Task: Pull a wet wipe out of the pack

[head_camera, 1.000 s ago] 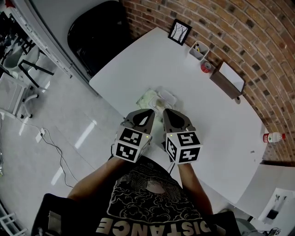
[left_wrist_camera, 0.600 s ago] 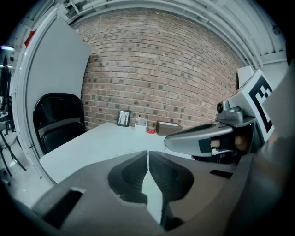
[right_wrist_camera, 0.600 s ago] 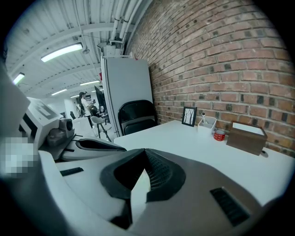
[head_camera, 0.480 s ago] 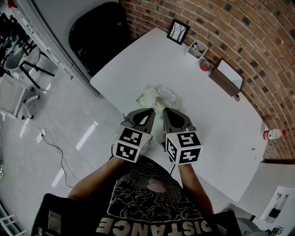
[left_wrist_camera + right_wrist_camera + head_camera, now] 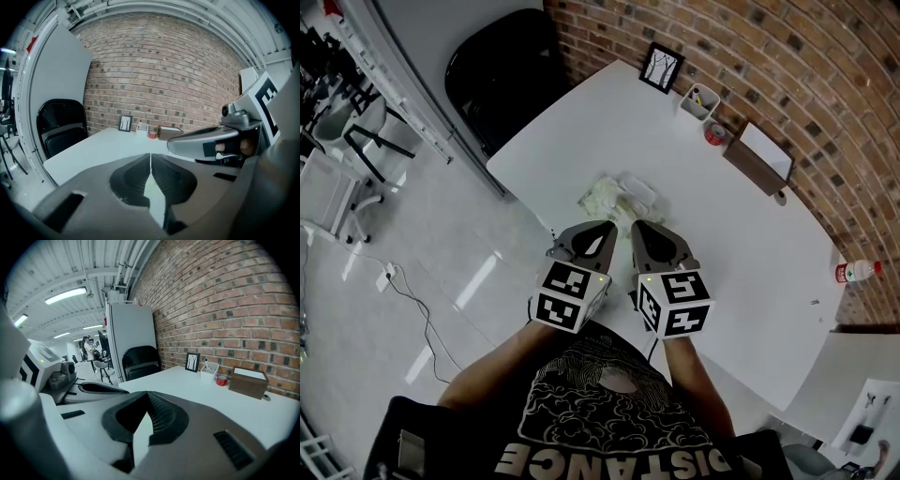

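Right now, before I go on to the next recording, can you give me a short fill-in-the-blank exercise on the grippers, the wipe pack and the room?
1. The left gripper and the right gripper both have their jaws ____, with nothing between them.
2. The wet wipe pack lies ahead of both grippers on a table whose top is ____ in colour.
3. The wall along the table's far side is built of ____.

Missing words: shut; white; brick.

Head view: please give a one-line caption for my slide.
Left gripper and right gripper, jaws shut, hover side by side near a pale soft wet-wipe pack on a white table.
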A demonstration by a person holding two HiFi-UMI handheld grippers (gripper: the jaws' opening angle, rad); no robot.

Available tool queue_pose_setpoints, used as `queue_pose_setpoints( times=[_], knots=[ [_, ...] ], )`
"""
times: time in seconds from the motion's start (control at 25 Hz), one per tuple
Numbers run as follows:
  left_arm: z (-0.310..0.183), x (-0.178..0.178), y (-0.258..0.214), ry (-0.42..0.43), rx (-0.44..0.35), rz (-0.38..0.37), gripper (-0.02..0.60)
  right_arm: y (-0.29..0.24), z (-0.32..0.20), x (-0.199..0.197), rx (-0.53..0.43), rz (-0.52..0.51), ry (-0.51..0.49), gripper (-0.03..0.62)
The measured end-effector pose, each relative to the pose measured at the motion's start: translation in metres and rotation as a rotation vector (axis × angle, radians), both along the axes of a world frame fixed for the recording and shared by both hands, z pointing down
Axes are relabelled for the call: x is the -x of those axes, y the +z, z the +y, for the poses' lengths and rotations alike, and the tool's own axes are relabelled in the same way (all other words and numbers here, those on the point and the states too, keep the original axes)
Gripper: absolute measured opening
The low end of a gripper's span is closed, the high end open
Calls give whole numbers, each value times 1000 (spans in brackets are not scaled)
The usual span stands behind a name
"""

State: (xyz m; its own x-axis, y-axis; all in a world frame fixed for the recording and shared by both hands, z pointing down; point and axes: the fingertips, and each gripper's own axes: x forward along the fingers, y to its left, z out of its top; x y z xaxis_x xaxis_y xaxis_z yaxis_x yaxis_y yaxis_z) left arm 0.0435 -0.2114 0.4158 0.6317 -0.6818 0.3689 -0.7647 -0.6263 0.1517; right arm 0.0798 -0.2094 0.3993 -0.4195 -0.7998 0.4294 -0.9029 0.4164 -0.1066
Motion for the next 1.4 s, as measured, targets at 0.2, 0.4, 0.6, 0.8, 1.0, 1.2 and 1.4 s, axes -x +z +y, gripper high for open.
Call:
queue_pose_setpoints(
  times=[0.2,0.4,0.6,0.8,1.0,1.2,1.4],
  knots=[
    [8,2,-3,-4,-5,2,20,-4,6,3,-13,-7,-4,15],
    [16,2,-7,-6,-9,16,20,-9,14,5,-27,-6,-7,15],
    [23,0,-12,-6,-17,28,20,-17,20,6,-46,-3,-8,15],
    [31,-1,-16,-8,-26,40,20,-21,30,5,-58,1,-10,15],
    [40,2,-20,-13,-39,47,20,-26,39,6,-76,3,-5,15],
    [49,3,-25,-19,-49,54,20,-30,50,8,-81,-10,-5,15],
    [63,4,-28,-19,-58,64,20,-34,64,10,-94,-13,-1,16]
  ],
)
